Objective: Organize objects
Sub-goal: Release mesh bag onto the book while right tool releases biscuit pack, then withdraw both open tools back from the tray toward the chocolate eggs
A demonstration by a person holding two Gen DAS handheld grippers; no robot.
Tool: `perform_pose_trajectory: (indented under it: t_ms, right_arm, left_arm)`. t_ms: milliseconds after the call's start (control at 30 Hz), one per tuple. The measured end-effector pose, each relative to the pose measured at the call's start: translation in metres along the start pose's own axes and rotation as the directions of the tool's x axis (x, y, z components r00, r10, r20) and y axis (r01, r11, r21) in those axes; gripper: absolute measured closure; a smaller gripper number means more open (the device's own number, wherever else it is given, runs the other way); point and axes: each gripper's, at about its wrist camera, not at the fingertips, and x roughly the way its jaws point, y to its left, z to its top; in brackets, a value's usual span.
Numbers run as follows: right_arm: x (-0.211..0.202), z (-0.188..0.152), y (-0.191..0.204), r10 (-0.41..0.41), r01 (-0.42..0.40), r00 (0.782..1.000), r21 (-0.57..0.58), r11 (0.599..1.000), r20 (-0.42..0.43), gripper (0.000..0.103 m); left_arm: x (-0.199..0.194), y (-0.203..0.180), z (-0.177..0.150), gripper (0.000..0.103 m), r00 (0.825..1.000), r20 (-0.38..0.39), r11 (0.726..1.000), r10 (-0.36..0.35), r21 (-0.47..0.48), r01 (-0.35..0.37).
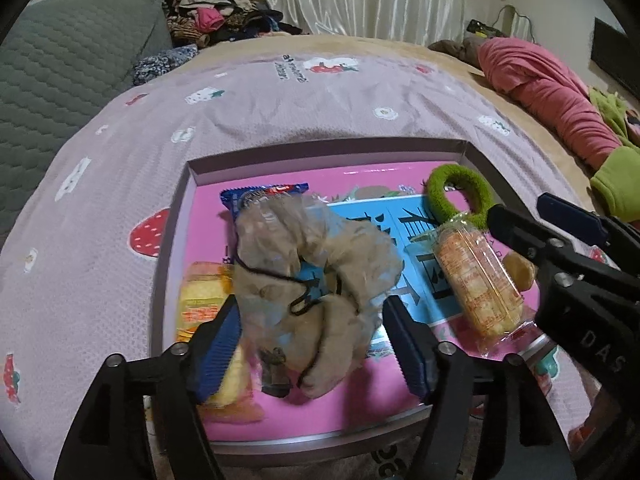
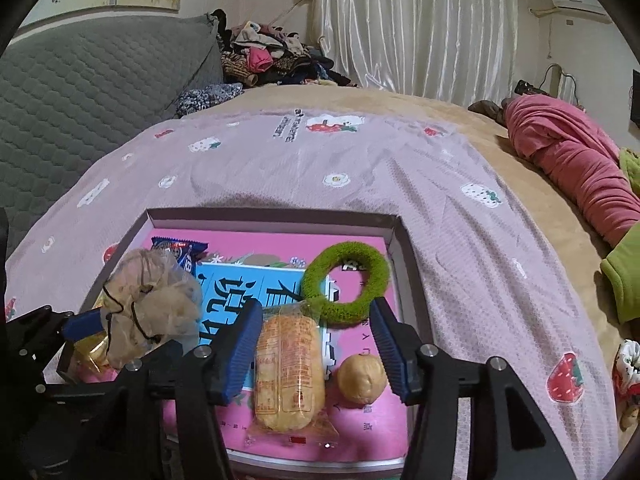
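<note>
A shallow box with a pink printed floor lies on the bedspread. A crumpled beige sheer bundle with a black cord rests in it between the jaws of my left gripper, which stands open with its pads clear of the bundle. Under the left finger sits a yellow wrapped cake; a blue biscuit packet lies behind. My right gripper is open over an orange wrapped snack roll, which lies close to its left finger. A small yellowish ball and a green fuzzy ring lie beside it.
The box sits on a mauve strawberry-print bedspread. A grey quilted cushion is at the left, a heap of clothes behind it. Pink cloth and green cloth lie at the right.
</note>
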Motion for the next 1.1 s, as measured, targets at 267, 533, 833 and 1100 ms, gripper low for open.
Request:
perform_pose_trajectory:
  t_ms: [267,533,833,1100]
  right_arm:
    - [-0.025,0.008,-0.006,0.003,-0.004,0.999,0.03,1.0,0.048,0.033]
    - [-0.064,0.016,0.002,-0.031,0.029,0.991,0.013,0.999,0.132,0.021]
    - [-0.114,0.006,0.006,-0.044,0.044,0.981,0.001,0.999,0.19,0.01]
    - [-0.158,-0.033,0.003,-0.052,0.064,0.987,-0.074,0.995,0.154,0.007]
  left_arm:
    - [-0.031,0.01,0.004,0.019,0.996,0.082,1.0,0.024,-0.016,-0.023]
    - [-0.073,0.019,0.007,0.011,0.986,0.168,0.998,0.011,-0.058,-0.001]
    - [-0.105,0.008,-0.01,0.011,0.98,0.189,0.998,0.06,-0.037,-0.054]
    - [-0.154,-0.003,-0.05,0.011,0.962,0.25,0.992,0.113,-0.084,-0.094]
